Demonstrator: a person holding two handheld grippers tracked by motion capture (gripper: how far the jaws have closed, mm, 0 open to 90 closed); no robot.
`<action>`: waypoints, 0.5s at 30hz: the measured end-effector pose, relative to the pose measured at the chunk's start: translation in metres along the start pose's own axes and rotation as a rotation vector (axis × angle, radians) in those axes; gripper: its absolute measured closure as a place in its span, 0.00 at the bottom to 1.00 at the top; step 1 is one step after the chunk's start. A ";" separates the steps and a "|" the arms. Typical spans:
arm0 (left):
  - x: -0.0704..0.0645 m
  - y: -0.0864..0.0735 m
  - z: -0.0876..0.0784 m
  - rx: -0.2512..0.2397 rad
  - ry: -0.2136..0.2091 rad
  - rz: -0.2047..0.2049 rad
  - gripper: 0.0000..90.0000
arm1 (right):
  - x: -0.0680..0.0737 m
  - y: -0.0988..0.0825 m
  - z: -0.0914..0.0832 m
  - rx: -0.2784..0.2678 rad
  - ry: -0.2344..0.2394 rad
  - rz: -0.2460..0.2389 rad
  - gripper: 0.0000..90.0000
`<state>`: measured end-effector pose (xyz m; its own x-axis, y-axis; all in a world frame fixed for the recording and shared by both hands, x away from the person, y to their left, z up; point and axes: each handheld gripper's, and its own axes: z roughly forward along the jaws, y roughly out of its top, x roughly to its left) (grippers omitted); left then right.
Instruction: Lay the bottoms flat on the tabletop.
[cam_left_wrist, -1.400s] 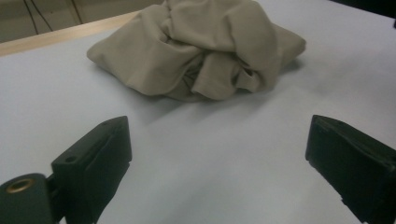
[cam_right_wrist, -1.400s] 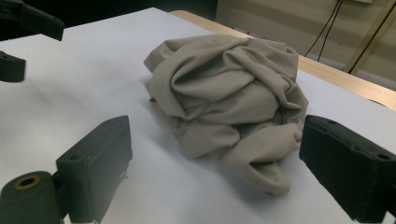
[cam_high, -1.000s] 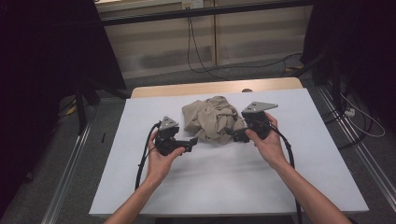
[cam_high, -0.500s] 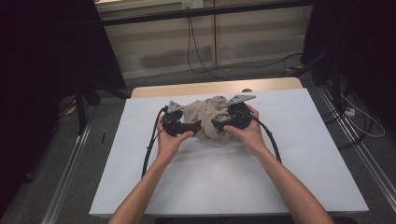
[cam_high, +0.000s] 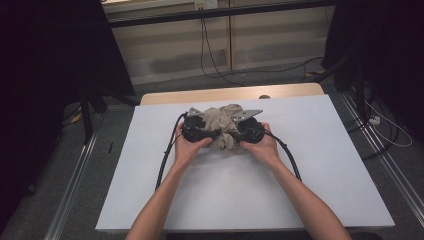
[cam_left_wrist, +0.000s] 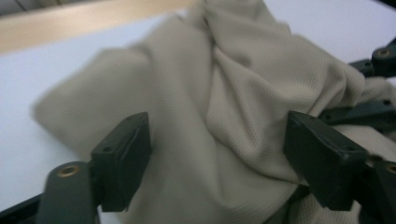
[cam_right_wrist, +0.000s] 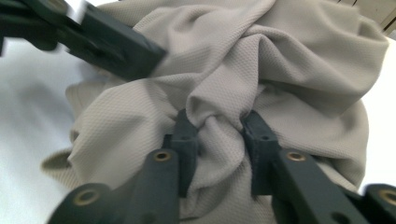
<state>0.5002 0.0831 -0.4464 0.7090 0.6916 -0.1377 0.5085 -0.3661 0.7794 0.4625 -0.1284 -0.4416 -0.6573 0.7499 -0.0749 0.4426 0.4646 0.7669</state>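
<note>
1. Forearms enter the high view from 6 o'clock; each hand holds a gripper at the near edge of the cloth heap.
2. Right gripper (cam_high: 239, 131): jaws have just been closing, now narrow, pinching a raised fold of the beige cloth (cam_high: 223, 125) between the pads; in the right gripper view (cam_right_wrist: 219, 140) the fold bunches up between the two black jaws.
3. Left gripper (cam_high: 214, 134): jaws have just been closing a little, wide apart; in the left gripper view (cam_left_wrist: 217, 158) cloth (cam_left_wrist: 243, 93) lies between them, fabric bulging against both pads. Cannot tell if they press it.
4. Grippers face each other, left at 9 o'clock of the heap, right at 3 o'clock, tips near one another over the cloth.
5. Cloth: crumpled beige knit in a mound, no clear long axis, roughly as wide as deep; lies on the white table cover (cam_high: 310, 165) just beyond centre, toward 12 o'clock.
6. Black cables (cam_high: 167, 155) trail back from both grippers toward 6 o'clock.
7. No readable brand, label or writing anywhere.
8. Far: bare wooden table edge (cam_high: 230, 94) at 12 o'clock.
</note>
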 end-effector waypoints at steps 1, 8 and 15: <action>-0.002 -0.002 0.002 0.015 -0.001 0.004 0.36 | 0.001 -0.002 0.000 -0.001 0.008 0.000 0.81; -0.014 -0.001 -0.016 0.050 -0.063 0.086 0.88 | 0.001 -0.009 -0.016 -0.036 0.054 0.037 0.82; -0.037 -0.002 -0.044 0.026 -0.122 0.099 0.89 | 0.011 -0.014 -0.043 -0.069 0.084 0.022 0.82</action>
<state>0.4514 0.0851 -0.4163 0.8099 0.5707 -0.1355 0.4443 -0.4460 0.7770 0.4228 -0.1470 -0.4256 -0.6979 0.7161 -0.0059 0.4165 0.4126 0.8101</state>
